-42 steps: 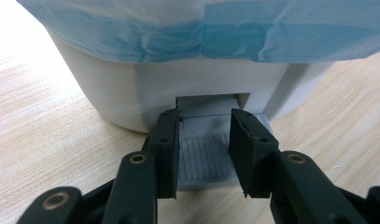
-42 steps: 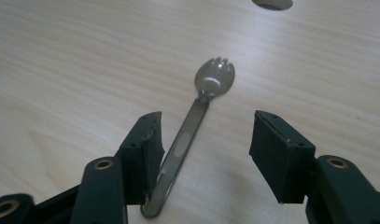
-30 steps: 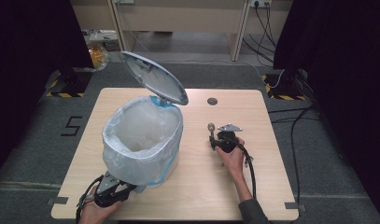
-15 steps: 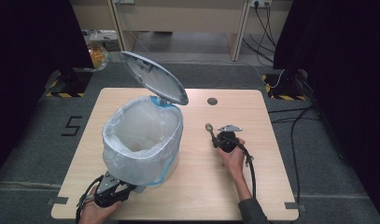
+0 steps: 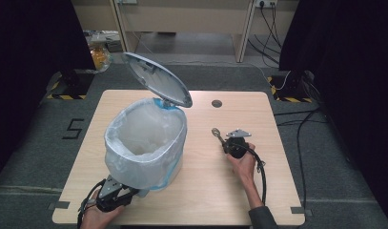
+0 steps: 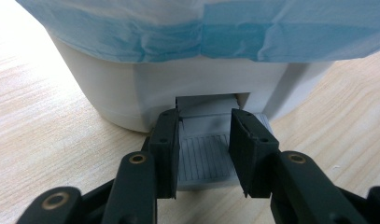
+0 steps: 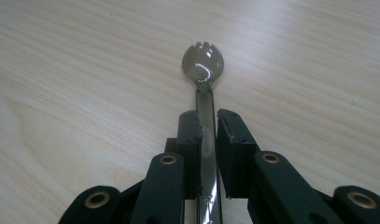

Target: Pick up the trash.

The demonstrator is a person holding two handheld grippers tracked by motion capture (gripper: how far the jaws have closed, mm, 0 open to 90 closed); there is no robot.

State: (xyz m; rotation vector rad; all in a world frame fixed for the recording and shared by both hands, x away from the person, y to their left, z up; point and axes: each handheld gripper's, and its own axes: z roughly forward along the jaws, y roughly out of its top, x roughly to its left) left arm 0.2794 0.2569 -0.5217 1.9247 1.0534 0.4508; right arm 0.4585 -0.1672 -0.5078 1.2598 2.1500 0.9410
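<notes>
A white pedal bin (image 5: 146, 143) lined with a pale blue bag stands at the table's left of centre, its grey lid (image 5: 156, 86) raised. At the bin's near foot, my left gripper (image 5: 129, 193) (image 6: 204, 126) is shut on the grey ribbed pedal (image 6: 204, 158), one jaw on each side of it. Right of the bin, my right gripper (image 5: 225, 143) (image 7: 207, 123) has just been closing and is now shut on the handle of a dark metal spork (image 5: 215, 132) (image 7: 201, 63). The spork's toothed bowl points away from the jaws, low over the wood.
The wooden table (image 5: 277, 191) has a round cable hole (image 5: 217, 103) at the back centre. Bare wood lies between the bin and my right hand. Cables trail from both grippers toward the near edge. A bag (image 5: 98, 52) lies on the floor beyond the table's back left.
</notes>
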